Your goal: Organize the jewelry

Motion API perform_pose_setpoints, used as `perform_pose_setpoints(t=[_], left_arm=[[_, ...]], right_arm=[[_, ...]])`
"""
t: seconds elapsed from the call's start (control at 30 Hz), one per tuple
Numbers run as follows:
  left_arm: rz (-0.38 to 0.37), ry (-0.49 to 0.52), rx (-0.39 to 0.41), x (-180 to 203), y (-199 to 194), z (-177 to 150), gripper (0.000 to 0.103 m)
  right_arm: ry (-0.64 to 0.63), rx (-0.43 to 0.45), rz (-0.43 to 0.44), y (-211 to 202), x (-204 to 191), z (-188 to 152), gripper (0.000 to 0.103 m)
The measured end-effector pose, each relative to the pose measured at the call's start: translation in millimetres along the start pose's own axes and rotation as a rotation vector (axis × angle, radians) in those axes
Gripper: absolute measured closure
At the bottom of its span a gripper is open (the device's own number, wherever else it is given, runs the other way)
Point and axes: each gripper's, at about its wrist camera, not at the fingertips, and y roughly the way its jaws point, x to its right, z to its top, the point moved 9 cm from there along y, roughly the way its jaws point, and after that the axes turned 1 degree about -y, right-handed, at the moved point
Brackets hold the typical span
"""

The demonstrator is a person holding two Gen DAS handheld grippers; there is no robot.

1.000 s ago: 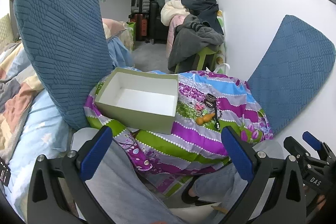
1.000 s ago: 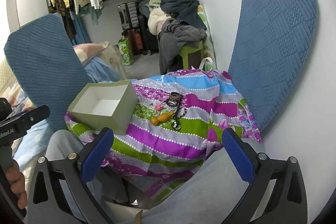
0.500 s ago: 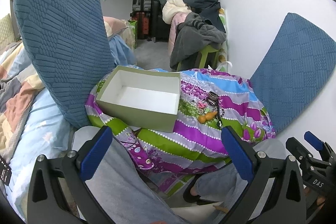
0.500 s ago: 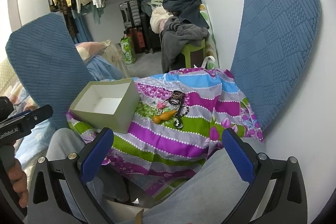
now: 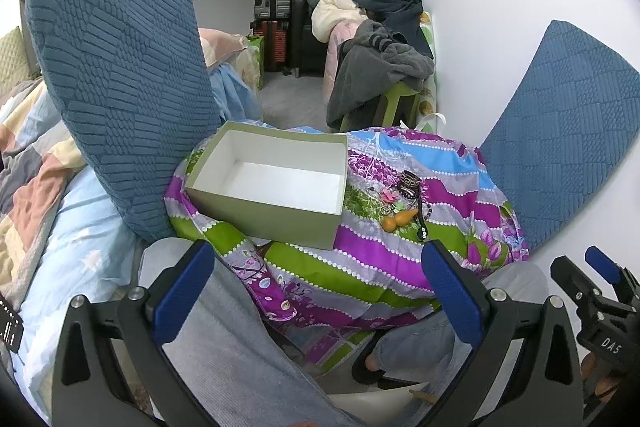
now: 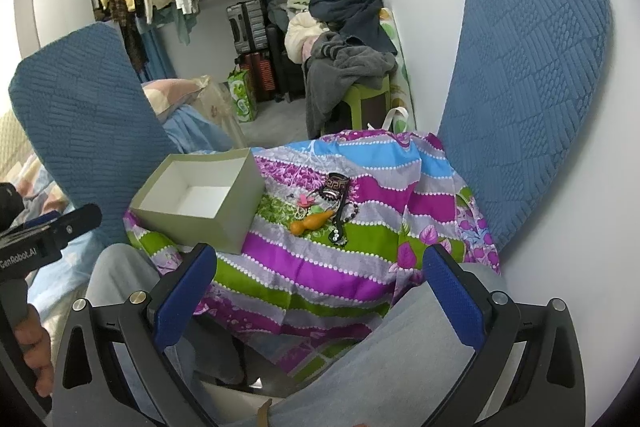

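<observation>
Through the left wrist camera, my left gripper (image 5: 316, 287) hangs with jaws spread wide and nothing between them, over my lap at 6 o'clock. The pale green box (image 5: 268, 183) sits at centre on the striped floral cloth (image 5: 360, 267), its white interior bare. The jewelry pile (image 5: 404, 205) lies just beside it at 3 o'clock, and past that is free cloth. My right gripper's tips (image 5: 600, 267) show at 4 o'clock.

Through the right wrist camera, my right gripper (image 6: 320, 287) is likewise wide apart and empty. The orange gourd pendant (image 6: 312, 221) and black patterned cuff (image 6: 336, 185) lie right of the box (image 6: 200, 199). Only this view shows my left hand (image 6: 34, 359) at 8 o'clock.
</observation>
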Motion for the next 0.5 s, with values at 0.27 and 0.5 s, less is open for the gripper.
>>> perform_pose_setpoints(t=[0.27,0.5], left_arm=[[0.004,0.002,0.0,0.3,2.0,0.6,0.0],[0.011,-0.012,-0.026,1.7,7.2,-6.8,0.0]], right_arm=[[0.006,-0.001,0.009,1.2,-0.3,0.7,0.0],[0.022,-0.004,0.009,2.4,1.1,-0.2,0.0]])
